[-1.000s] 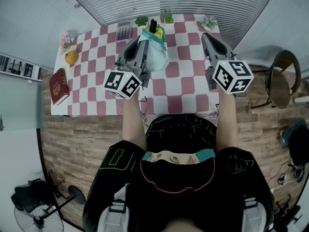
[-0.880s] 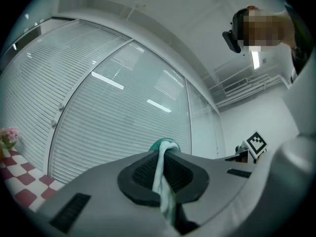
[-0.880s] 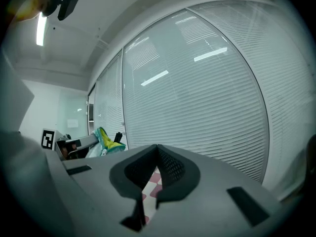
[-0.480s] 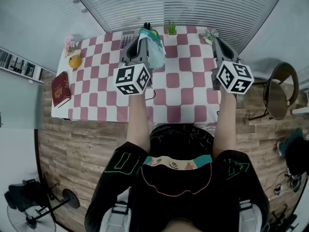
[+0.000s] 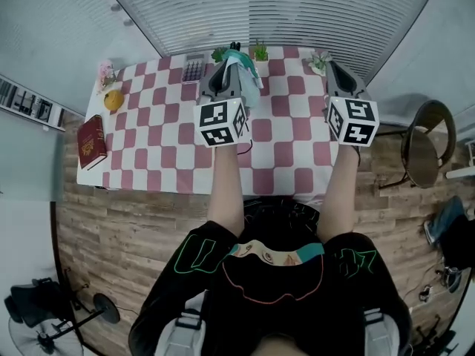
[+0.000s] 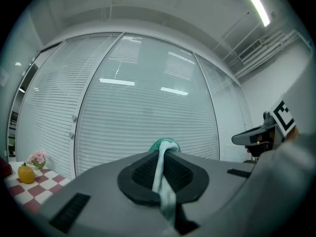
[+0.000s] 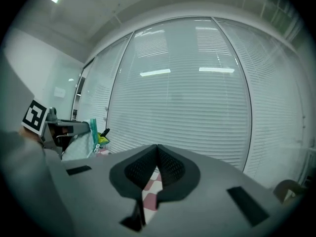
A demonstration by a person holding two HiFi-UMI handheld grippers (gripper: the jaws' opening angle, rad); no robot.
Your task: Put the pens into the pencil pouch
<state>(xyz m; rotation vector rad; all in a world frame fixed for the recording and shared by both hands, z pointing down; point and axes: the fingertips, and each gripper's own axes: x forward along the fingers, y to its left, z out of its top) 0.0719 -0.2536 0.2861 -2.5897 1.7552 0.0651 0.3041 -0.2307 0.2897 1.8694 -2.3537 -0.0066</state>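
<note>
Table point(image 5: 286, 158), rectangular, under a red-and-white chequered cloth; we place it on a wooden plank floor, before white slatted blinds.

Left gripper point(image 6: 159, 157), grey, two-jawed, bearing a cube of square markers. We find it held over the middle of the table's far edge. Its jaws are clenched on a fold of the pale mint fabric pencil pouch point(image 7: 79, 144), which has a teal zip band. The cloth runs up between the pads and bulges out above their tips.

The pencil pouch hangs beside that gripper's right flank, over the far edge. We cannot tell whether its bottom touches the cloth.

Pens point(image 7: 103, 137), one black-tipped with something yellow beside it. We see them standing up out of the pouch's open mouth.

Right gripper point(image 7: 157, 154), of the same make. It is held over the far right corner, well apart from the pouch. Its jaws are pressed together with nothing between them, and we see only chequered cloth through the gap beneath the pads.

Also on the table, as we count them:
- dark red hardback book point(image 5: 90, 141), at the left edge, toward the near corner;
- round orange fruit point(image 5: 113, 100), at the left edge, toward the far corner;
- small bunch of pink flowers point(image 5: 106, 70), in the far left corner;
- grey calculator point(image 5: 193, 69), at the far edge, left of the pouch;
- three small green potted plants point(image 5: 260, 50), spaced along the far edge.

Round-seated dark chair point(image 5: 421, 145), on the floor off the right edge.
</note>
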